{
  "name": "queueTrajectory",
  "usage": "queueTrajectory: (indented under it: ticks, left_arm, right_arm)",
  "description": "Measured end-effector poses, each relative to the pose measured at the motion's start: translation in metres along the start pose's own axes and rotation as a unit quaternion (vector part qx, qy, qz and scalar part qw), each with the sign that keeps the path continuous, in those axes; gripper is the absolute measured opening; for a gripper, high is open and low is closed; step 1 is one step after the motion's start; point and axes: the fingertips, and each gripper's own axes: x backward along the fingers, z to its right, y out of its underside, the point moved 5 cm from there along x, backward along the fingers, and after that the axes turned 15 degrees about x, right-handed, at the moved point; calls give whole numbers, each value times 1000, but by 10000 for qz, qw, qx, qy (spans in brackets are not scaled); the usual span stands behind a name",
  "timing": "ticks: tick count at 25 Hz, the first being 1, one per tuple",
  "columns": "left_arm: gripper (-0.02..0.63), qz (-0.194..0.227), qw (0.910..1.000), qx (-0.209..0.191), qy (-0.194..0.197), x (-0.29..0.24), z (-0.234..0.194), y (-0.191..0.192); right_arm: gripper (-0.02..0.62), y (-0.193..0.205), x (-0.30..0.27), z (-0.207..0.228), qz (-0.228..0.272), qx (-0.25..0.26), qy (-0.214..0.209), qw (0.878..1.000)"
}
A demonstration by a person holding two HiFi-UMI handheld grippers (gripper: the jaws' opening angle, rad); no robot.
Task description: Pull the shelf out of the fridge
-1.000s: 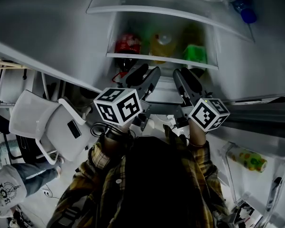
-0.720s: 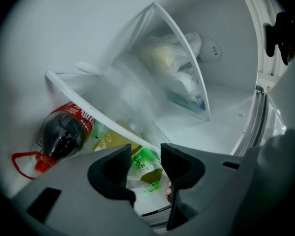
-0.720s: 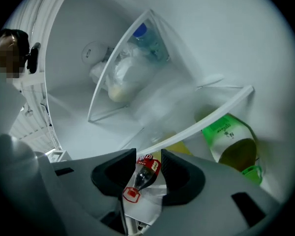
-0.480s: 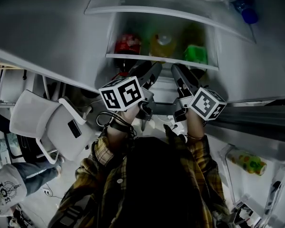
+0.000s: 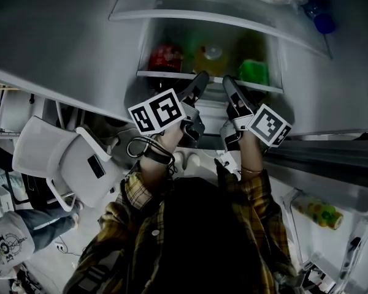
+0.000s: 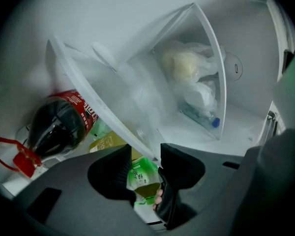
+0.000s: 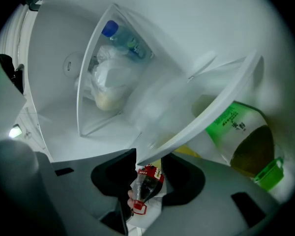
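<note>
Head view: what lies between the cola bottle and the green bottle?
A yellow bottle lies between the cola bottle and the green bottle, just beyond the front edge of the shelf, as the head view shows.

On the shelf [image 5: 165,73] inside the fridge [image 5: 313,90], three bottles sit in a row. The cola bottle [image 5: 165,57] is at 9 o'clock, the middle bottle [image 5: 210,59] is between, and the tea bottle [image 5: 253,71] is at 3 o'clock. Above them, at 12 o'clock, the upper shelf [image 5: 190,14] bears a bag [image 6: 187,68] with a water bottle [image 5: 319,18] beside it. The left gripper [image 5: 200,81] and right gripper [image 5: 229,84] sit side by side at the shelf's front edge. Each has its jaws apart and the edge at the mouth of the gap. Outside the fridge, a chair [image 5: 61,161] stands at 8 o'clock, and a door bottle [image 5: 316,210] lies at 4 o'clock.
</note>
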Motion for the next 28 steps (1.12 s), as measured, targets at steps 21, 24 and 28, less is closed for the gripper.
queueTrajectory:
  ticks: [21,24,28]
  left_arm:
    - [164,219,9994,270,23,-20,-1,-27]
    - [119,247,9992,313,-27,-20,-3,-27]
    - [86,247,9990,377,2,-20,-4,-28]
  right_arm:
    - [146,-14,-26,17,158,-653,97,9977]
    - [144,-14,-27,18,148,-728,122,9972]
    - [105,-14,-27,19,164,-840,161,9962]
